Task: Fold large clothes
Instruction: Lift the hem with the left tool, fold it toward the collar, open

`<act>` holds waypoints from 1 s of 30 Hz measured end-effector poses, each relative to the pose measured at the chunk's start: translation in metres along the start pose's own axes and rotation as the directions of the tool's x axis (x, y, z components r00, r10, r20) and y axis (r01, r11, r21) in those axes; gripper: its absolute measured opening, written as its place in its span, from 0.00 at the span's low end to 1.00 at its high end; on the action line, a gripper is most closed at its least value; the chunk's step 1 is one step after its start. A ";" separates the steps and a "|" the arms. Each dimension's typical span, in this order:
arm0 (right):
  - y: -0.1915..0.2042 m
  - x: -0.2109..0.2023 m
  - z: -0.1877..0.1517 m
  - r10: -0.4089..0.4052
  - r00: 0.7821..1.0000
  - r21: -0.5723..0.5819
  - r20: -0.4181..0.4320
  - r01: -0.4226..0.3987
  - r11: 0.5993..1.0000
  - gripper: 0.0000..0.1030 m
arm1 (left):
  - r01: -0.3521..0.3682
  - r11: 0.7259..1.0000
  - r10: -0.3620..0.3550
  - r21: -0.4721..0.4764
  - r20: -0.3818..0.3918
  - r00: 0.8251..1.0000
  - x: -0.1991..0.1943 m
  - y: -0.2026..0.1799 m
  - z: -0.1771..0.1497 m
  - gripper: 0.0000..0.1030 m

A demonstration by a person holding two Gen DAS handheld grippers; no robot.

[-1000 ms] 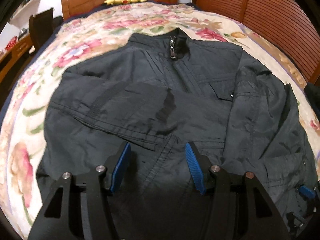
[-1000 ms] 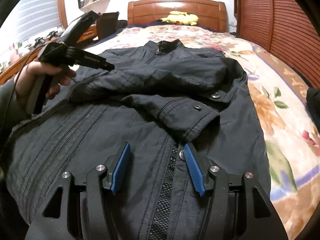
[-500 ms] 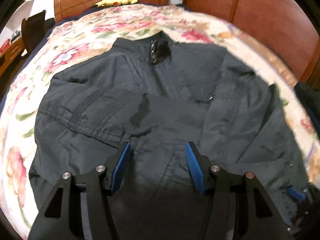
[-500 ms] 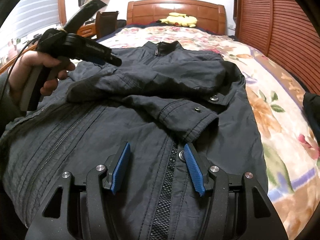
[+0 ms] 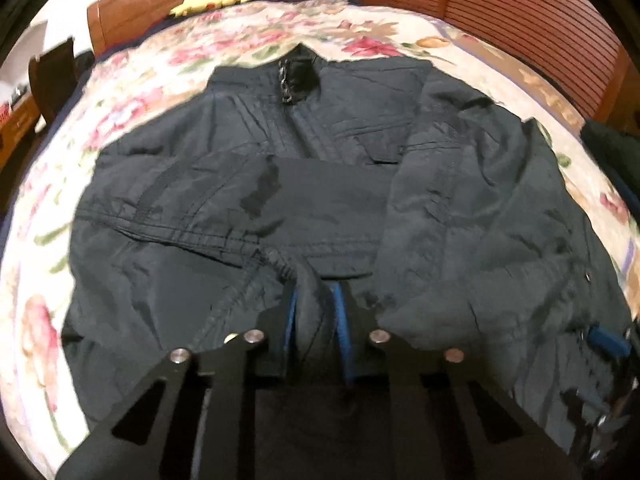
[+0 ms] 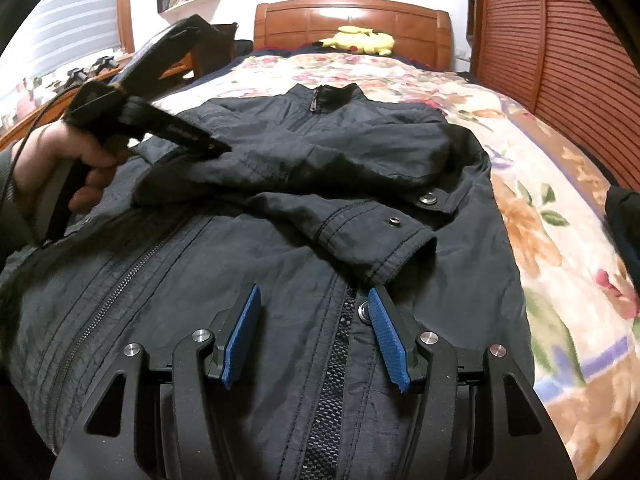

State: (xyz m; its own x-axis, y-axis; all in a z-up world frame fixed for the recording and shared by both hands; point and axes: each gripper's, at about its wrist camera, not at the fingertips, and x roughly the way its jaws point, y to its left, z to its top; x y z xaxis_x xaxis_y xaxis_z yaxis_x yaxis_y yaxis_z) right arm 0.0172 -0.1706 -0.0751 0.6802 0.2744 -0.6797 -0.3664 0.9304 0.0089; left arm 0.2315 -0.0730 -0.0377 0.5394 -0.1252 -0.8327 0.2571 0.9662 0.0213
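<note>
A dark jacket (image 5: 320, 200) lies front-up on the bed, zipped to the collar, with both sleeves folded across its chest. My left gripper (image 5: 314, 304) is closing its jaws, and a raised fold of the jacket's sleeve fabric is pinched between the blue pads. In the right wrist view a hand holds that left gripper (image 6: 218, 147) at the jacket's (image 6: 320, 152) left side, tip on the sleeve fold. My right gripper (image 6: 314, 304) stands open just above the lower front, astride a mesh strip, close below a sleeve cuff (image 6: 384, 248). Nothing sits between its pads.
The floral bedspread (image 6: 560, 240) shows around the jacket. A yellow plush toy (image 6: 360, 40) lies by the wooden headboard (image 6: 352, 16). A slatted wooden wall (image 6: 560, 40) runs along the right. Something dark (image 6: 624, 220) lies at the bed's right edge; a chair (image 5: 52, 76) stands left.
The left gripper's jaws have narrowed from wide open onto a fold of jacket fabric, and its view has shifted and rolled a little. The right gripper has kept still and open.
</note>
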 end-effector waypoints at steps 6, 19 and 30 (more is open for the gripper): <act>-0.006 -0.012 0.000 -0.015 1.000 0.033 0.022 0.014 0.999 0.56 | -0.052 0.998 0.047 0.021 0.179 0.983 -0.071 -0.002 -0.024 0.12; -0.019 -0.057 -0.004 -0.071 0.995 0.104 0.075 0.063 0.993 0.56 | -0.008 1.000 0.000 0.028 0.265 0.964 -0.145 -0.026 -0.138 0.12; -0.008 -0.075 0.000 -0.075 0.992 0.098 0.097 0.065 0.993 0.56 | -0.031 0.999 0.024 0.021 0.282 0.959 -0.186 -0.031 -0.165 0.12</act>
State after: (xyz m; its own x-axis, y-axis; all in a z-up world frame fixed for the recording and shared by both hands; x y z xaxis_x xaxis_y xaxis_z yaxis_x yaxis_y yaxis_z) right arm -0.0312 -0.1983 -0.0246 0.7641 0.2261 -0.6041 -0.2571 0.9657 0.0363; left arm -0.0097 -0.0425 0.0254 0.7496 -0.1606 -0.6421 0.2570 0.9646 0.0587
